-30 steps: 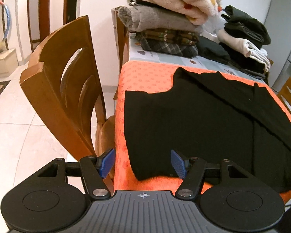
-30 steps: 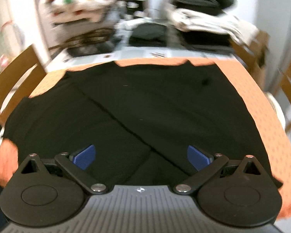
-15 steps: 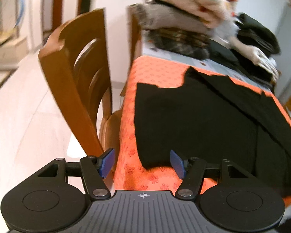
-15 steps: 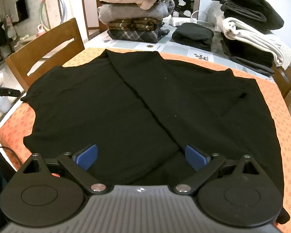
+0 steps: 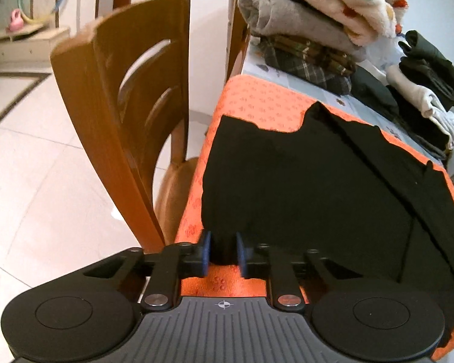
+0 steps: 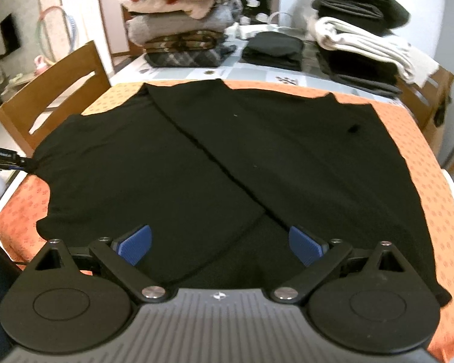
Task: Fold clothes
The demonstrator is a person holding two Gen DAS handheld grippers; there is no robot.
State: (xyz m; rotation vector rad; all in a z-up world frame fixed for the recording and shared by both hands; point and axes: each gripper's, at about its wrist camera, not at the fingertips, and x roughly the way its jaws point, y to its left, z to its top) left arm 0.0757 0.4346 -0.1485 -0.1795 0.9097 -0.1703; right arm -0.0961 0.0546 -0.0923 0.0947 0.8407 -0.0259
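So the tabletop [image 6: 423, 163] with its orange cloth fills most of both views, and the black garment [image 6: 196, 166] is spread flat across the middle of it, front flaps crossing on a diagonal from upper left to lower right. Folded stacks [image 6: 178, 30] sit along the top of the frame, wooden chair [image 5: 121, 96] off to the left. The left gripper [image 5: 222, 252] is at the garment's lower-left corner, jaws closing with that black edge between them. The right gripper [image 6: 221, 242] hovers at the bottom hem, jaws wide apart, gripping nothing. I'd guess the left hand leads the fold, since it's already on the corner.
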